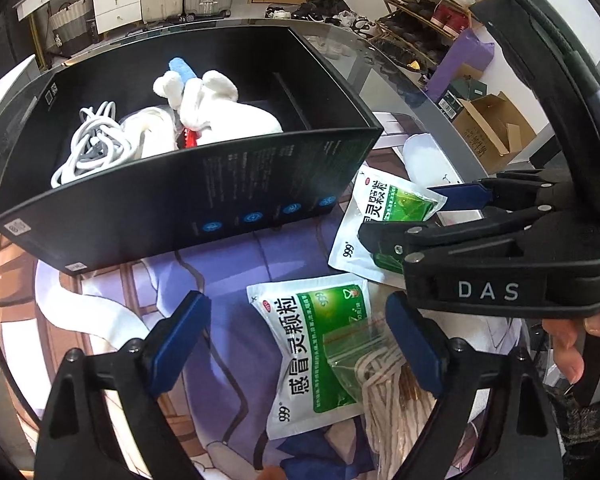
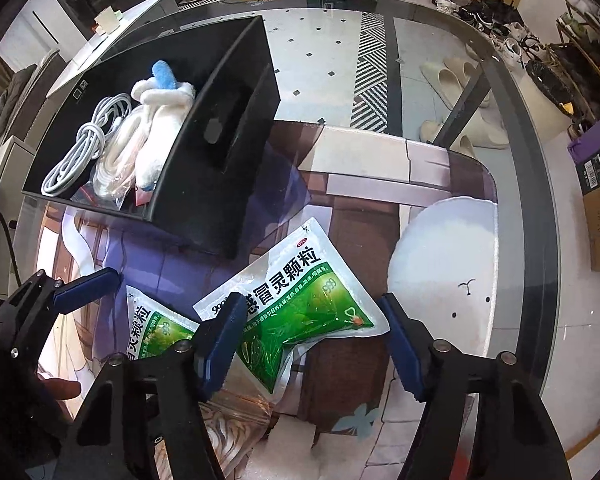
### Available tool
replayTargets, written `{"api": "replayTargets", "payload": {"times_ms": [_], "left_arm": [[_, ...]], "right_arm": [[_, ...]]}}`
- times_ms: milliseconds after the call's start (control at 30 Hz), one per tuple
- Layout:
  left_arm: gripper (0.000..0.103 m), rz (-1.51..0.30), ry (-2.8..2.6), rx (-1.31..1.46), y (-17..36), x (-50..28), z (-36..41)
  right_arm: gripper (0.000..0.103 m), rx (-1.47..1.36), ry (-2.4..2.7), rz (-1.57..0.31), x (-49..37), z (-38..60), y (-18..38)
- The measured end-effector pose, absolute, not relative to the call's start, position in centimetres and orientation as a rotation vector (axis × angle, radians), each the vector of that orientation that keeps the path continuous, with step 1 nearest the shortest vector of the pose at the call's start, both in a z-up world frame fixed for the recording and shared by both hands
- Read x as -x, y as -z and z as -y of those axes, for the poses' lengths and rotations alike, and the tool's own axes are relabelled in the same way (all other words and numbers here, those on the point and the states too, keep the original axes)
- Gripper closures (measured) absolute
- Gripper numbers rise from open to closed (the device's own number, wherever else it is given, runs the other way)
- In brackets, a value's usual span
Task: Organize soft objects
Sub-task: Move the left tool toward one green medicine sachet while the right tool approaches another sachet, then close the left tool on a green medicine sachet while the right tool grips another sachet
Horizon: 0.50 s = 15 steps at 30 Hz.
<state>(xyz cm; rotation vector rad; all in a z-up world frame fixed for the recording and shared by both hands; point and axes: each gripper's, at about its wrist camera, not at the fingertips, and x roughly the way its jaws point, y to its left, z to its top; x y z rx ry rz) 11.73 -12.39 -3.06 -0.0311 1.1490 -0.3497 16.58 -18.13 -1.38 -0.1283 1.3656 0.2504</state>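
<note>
Two green-and-white medicine sachets lie on the printed mat in front of a black box (image 1: 228, 184) that holds a white cable (image 1: 96, 144) and a white plush toy (image 1: 204, 100). My left gripper (image 1: 298, 348) is open above the near sachet (image 1: 312, 356) and a clear zip bag of cream cord (image 1: 380, 384). My right gripper (image 2: 312, 348) is open, pointing steeply down and straddling the far sachet (image 2: 300, 304); its pads stand at the packet's edges. In the right wrist view the near sachet (image 2: 156, 328) and the zip bag (image 2: 236, 412) lie low left, with one of the left gripper's fingers (image 2: 85, 289) beside them.
The mat lies on a glass table whose rim (image 2: 540, 240) curves round the right. A white round shape with a small face (image 2: 444, 264) sits to the right of the sachets. Slippers (image 2: 456, 76), a shoe rack (image 1: 428, 12) and a cardboard box (image 1: 496, 124) stand on the floor beyond.
</note>
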Motion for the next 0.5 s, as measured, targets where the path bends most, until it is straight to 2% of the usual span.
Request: {"api": "replayTargets", "payload": {"times_ms": [100,233,300,400,500], "left_arm": [[0.035,-1.143,0.304,-0.007,3.0,-11.7,12.7],[0.047,-1.147,0.291,-0.001,3.0,-11.9,11.9],[0.057,-1.147,0.284,0.004,3.1,-12.0,11.5],[0.067,-1.156,0.284,0.017,3.1,-12.2,10.8],[0.070,-1.173,0.307,0.051,3.0,-12.4,9.8]], "right_arm": [[0.039,0.143,-0.253,-1.367,-16.5,18.0,1.2],[0.049,0.180,-0.258,-1.365,-16.1,17.5,0.9],[0.052,0.194,-0.264,-1.356,-15.7,17.2,1.0],[0.060,0.203,-0.278,-1.347,-15.5,16.9,0.8],[0.067,0.190,-0.305,-1.349,-15.6,16.7,0.8]]}}
